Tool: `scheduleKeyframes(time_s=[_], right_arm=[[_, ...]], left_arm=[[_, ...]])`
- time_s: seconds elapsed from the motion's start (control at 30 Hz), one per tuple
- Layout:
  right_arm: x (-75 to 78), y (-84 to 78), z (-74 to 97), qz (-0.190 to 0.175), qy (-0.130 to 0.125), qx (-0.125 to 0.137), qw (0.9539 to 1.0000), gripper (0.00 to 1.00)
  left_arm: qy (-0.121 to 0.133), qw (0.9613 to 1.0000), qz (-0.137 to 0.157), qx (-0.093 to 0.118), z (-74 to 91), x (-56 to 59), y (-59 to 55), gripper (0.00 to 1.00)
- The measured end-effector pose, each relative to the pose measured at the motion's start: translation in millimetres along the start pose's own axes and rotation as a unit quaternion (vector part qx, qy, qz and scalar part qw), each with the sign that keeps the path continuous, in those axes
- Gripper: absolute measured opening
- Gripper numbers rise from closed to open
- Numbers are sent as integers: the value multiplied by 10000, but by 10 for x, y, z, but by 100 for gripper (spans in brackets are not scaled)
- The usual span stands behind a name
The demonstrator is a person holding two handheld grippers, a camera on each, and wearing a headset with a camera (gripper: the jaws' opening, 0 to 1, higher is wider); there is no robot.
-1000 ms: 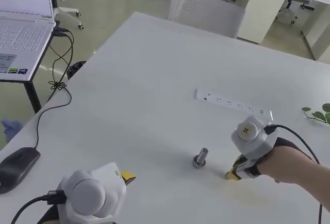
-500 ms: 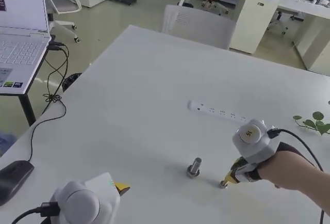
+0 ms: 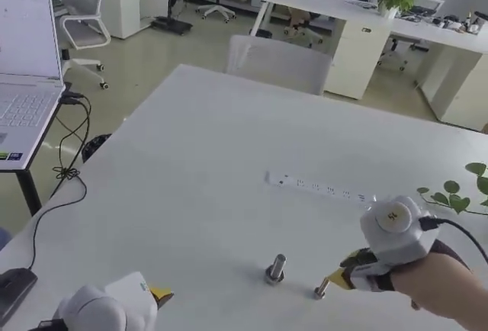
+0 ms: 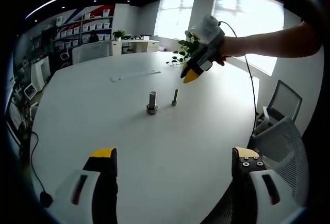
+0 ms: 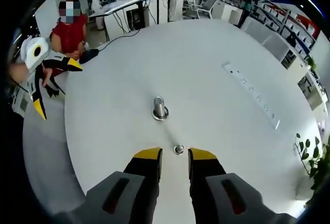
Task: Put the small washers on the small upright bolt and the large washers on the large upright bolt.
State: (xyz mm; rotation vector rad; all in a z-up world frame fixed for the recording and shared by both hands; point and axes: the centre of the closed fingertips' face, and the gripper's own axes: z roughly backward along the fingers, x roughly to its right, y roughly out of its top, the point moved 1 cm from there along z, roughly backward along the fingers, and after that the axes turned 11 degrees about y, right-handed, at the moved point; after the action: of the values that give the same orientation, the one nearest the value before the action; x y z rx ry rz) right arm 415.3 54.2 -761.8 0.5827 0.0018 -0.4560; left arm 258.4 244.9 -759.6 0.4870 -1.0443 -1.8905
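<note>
Two bolts stand upright on the white table. The large bolt has a wider ring at its base, and the small bolt stands just right of it. My right gripper hovers close beside the small bolt. In the right gripper view its yellow-tipped jaws stand slightly apart with nothing between them, the small bolt just ahead and the large bolt further on. My left gripper is wide open and empty, well back from the large bolt and the small bolt.
A white power strip lies beyond the bolts. Plant leaves reach in at the right edge. A laptop sits on a side desk at the left with cables hanging, and a grey chair stands at the table's far side.
The head camera has tilted up. The small bolt, which was at the right gripper's tips, now stands free just in front of them. The left gripper sits lower in view.
</note>
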Motion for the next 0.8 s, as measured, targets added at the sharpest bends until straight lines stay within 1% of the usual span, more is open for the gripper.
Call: scheduleKeyframes(time_s=[0.07, 0.1, 0.17, 0.2, 0.27, 0.33, 0.37, 0.4, 0.47, 0.5, 0.53, 0.57, 0.63, 0.67, 0.73, 0.77, 0.8], right_arm=[[-66, 18, 64, -133, 24, 260, 9996, 22], [-89, 14, 108, -189, -14, 370, 9991, 22], [-157, 24, 167, -260, 28, 628, 9977, 23], [-190, 25, 195, -294, 38, 723, 9969, 23], [-242, -7, 249, -384, 42, 800, 9960, 25], [-310, 7, 312, -357, 60, 1042, 9939, 26], [-343, 3, 349, -399, 55, 1155, 9925, 27], [-369, -4, 376, -420, 50, 1212, 9917, 28], [-438, 0, 438, -427, 61, 1400, 9892, 30], [-451, -6, 465, -454, 21, 1467, 9881, 31], [-479, -13, 499, -527, 21, 1579, 9860, 32], [-507, 12, 521, -567, 47, 1754, 9828, 32], [-565, -23, 568, -625, 48, 1842, 9809, 34], [-604, 0, 594, -512, 60, 2008, 9783, 35], [-643, -29, 628, -526, -2, 2081, 9767, 37], [-689, -23, 649, -527, 31, 2220, 9736, 39], [-715, -35, 664, -553, 28, 2265, 9724, 42]], left_arm=[[35, 10000, -2, 21, 21, -13, 22, 92], [47, 10000, -5, 26, 25, -17, 27, 93], [78, 10000, -15, 29, 36, -29, 40, 93], [94, 9999, -12, 39, 49, -32, 54, 93], [107, 9999, 32, 70, 70, -35, 77, 93], [117, 9999, 72, 102, 84, -32, 94, 93], [128, 9998, 84, 118, 93, -32, 101, 93], [137, 9998, 87, 129, 99, -31, 107, 93], [158, 9997, 96, 153, 116, -30, 119, 93], [172, 9996, 102, 179, 129, -33, 132, 93], [180, 9996, 110, 188, 136, -34, 138, 93], [185, 9995, 140, 222, 152, -35, 157, 94], [186, 9993, 192, 258, 171, -40, 176, 94], [196, 9991, 221, 301, 184, -44, 195, 94], [202, 9989, 253, 336, 203, -45, 218, 94], [207, 9988, 266, 351, 208, -46, 227, 95], [213, 9987, 275, 364, 214, -47, 238, 95]])
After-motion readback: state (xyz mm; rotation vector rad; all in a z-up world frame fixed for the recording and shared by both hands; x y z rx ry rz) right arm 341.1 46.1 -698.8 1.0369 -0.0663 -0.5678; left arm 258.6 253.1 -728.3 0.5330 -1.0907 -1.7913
